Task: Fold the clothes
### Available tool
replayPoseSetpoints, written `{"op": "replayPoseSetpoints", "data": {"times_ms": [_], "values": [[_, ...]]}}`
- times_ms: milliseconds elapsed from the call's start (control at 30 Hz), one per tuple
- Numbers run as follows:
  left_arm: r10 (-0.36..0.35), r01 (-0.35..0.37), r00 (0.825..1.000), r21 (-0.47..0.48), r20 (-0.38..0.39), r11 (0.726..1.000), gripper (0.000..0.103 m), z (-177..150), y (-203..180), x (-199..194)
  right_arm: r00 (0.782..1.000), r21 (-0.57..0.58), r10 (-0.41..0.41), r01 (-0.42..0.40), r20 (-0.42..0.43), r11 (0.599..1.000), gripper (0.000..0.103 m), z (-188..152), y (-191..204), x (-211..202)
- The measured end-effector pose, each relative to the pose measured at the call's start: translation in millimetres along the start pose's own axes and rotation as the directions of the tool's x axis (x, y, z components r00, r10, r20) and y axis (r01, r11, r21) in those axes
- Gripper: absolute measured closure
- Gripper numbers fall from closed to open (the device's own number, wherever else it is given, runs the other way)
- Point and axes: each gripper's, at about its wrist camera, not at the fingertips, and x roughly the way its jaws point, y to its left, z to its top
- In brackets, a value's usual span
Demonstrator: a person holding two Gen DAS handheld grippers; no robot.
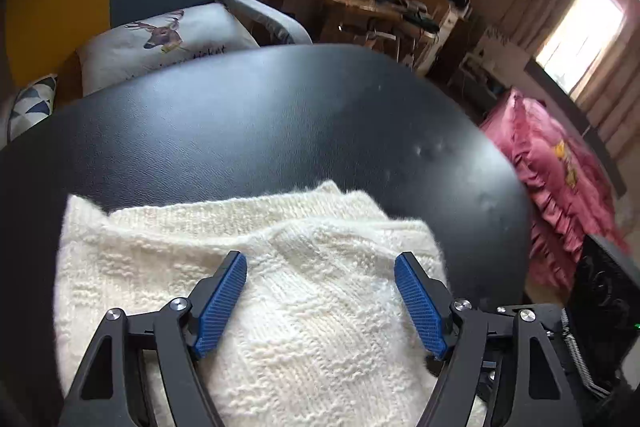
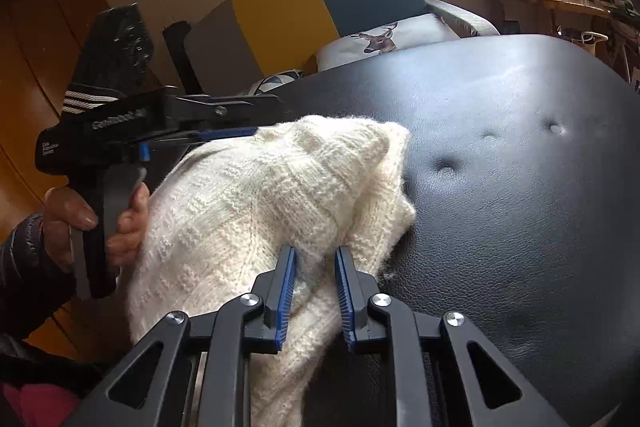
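Sweater (image 1: 280, 287): fuzzy cream chunky knit. Table (image 1: 260, 123): glossy black grained leatherette, dimpled. Gripper pads (image 1: 222, 303): ribbed blue plastic, matt black frames.

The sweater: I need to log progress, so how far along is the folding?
Done: the cream sweater is already gathered into a layered bundle on the black table. In hand: the right gripper closes around an edge; the left gripper hovers open. Left: squaring and flattening it.

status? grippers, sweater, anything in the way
Left gripper open, hovering over sweater. Right gripper fingers close around a sweater fold, grip unconfirmed. Sweater bunched on black table. Nothing in the way.
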Motion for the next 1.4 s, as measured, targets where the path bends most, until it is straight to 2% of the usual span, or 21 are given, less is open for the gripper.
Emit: {"op": "replayPoseSetpoints", "data": {"times_ms": [67,200,300,400,433,600,800,933,1067,1100,1167,1233,1267,1300,1400], "values": [[-0.02,0.022,0.997,-0.033,0.071,0.999,0.025,0.2,8.8,-28.3,0.999,-0.06,-0.021,0.022,0.028,0.998,0.082,8.2,11.6,-16.9],[0.006,0.003,0.988,-0.058,0.153,0.998,0.024,-17.1,26.4,-71.4,0.998,-0.187,0.052,-0.045,0.036,0.981,0.081,22.7,50.1,-37.4],[0.037,-0.026,0.984,-0.067,0.174,0.997,0.024,-43.9,37.1,-88.6,0.995,-0.318,0.072,-0.09,-0.068,0.944,0.082,16.4,87.6,-17.8],[0.036,-0.022,0.986,-0.089,0.164,0.996,0.024,-70.9,47.8,-94.2,0.983,-0.394,-0.006,-0.068,-0.184,0.916,0.082,-5.6,104.4,9.8],[0.042,-0.029,0.987,-0.084,0.156,0.996,0.024,-79.7,47.3,-93.0,0.984,-0.383,-0.006,-0.065,-0.181,0.922,0.085,-9.6,101.8,9.6],[0.1,-0.099,0.987,-0.018,0.128,0.995,0.023,-117.1,34.2,-82.9,0.986,-0.323,-0.004,-0.05,-0.164,0.945,0.085,-29.4,88.9,8.7],[0.116,-0.109,0.98,-0.049,0.159,0.993,0.02,-122.4,31.4,-81.8,0.989,-0.251,-0.005,-0.032,-0.147,0.967,0.086,-51.1,74.6,7.3],[0.114,-0.107,0.983,-0.056,0.147,0.993,0.018,-118.2,33.3,-86.3,0.985,-0.228,-0.02,-0.02,-0.17,0.973,0.084,-38.8,79.2,2.7],[0.135,-0.127,0.982,-0.059,0.135,0.99,0.015,-115.9,34.4,-92.4,0.991,-0.246,-0.046,0.015,-0.124,0.969,0.084,-27.2,86.2,-13.6],[0.14,-0.133,0.981,-0.062,0.133,0.989,0.014,-116.1,35.9,-94.3,0.994,-0.221,-0.038,0.014,-0.105,0.975,0.083,-22.9,83.0,-20.1],[0.156,-0.147,0.979,-0.078,0.131,0.986,0.013,-116.4,41.8,-99.4,0.997,-0.116,0.022,-0.03,-0.068,0.993,0.073,-13.1,68.5,-33.5],[0.171,-0.157,0.976,-0.115,0.132,0.981,0.011,-116.8,52.2,-105.4,0.995,0.035,0.087,-0.085,-0.04,0.996,0.053,-6.0,44.6,-41.3],[0.179,-0.16,0.975,-0.137,0.133,0.978,0.006,-117.0,58.0,-108.6,0.993,0.11,0.117,-0.114,-0.023,0.987,0.046,-2.5,32.6,-45.2],[0.186,-0.164,0.973,-0.158,0.134,0.974,0.002,-117.1,64.2,-111.4,0.989,0.194,0.147,-0.143,-0.006,0.971,0.039,-0.5,19.5,-47.5],[0.157,-0.122,0.979,-0.234,0.133,0.964,0.002,-119.7,82.7,-118.1,0.968,0.478,0.248,-0.206,-0.026,0.854,0.038,-13.1,-22.2,-35.5]]}}
